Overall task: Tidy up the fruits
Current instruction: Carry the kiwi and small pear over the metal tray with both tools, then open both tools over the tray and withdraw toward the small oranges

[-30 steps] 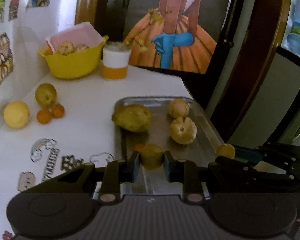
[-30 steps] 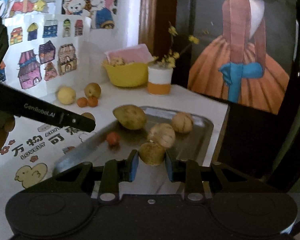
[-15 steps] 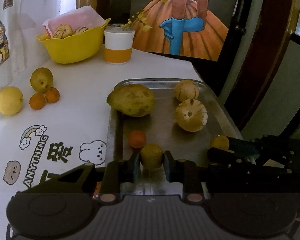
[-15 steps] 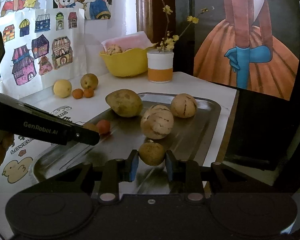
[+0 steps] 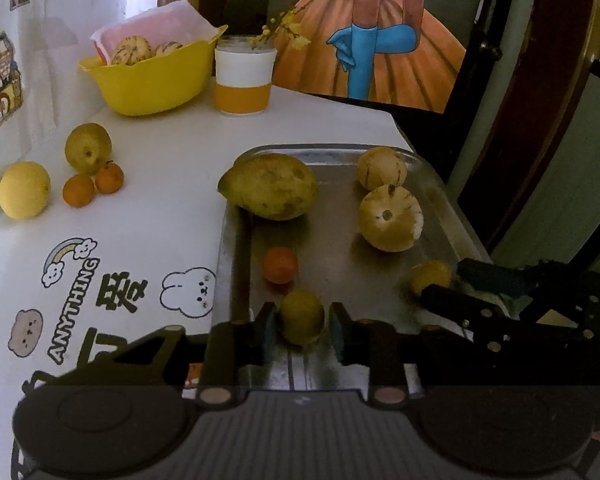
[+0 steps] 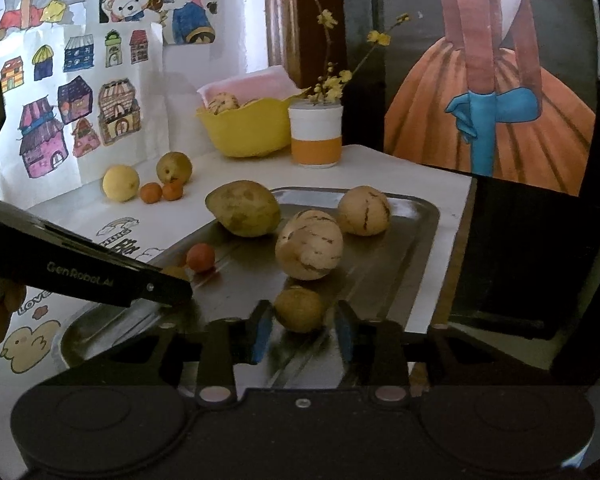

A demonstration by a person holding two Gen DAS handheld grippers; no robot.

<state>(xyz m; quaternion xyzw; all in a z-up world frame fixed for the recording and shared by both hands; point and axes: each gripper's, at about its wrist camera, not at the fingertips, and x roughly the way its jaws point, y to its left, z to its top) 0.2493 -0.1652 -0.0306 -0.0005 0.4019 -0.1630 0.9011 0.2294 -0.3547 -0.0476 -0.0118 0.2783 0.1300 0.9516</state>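
The left gripper is held low over the near edge of the metal tray, and a small yellow-green fruit is framed between its fingers. The fruit stands slightly taller than wide, its long axis upright. The pads sit very close to its sides, but in the dim view it cannot be told whether they press on it or stand just clear.

The right gripper is held over the tray's right near corner. Its fingers are parted, with a clear gap on each side of a small brownish fruit. This fruit is rested on the tray floor, roundish, with a small nub pointing up.

Further back on the tray a mango is laid on its side, its long axis across the tray and its pointed end over the left rim. Two striped melons are placed on the right side, the nearer with its stem pit turned towards the left wrist camera. A small orange fruit lies just beyond the left gripper's fruit.
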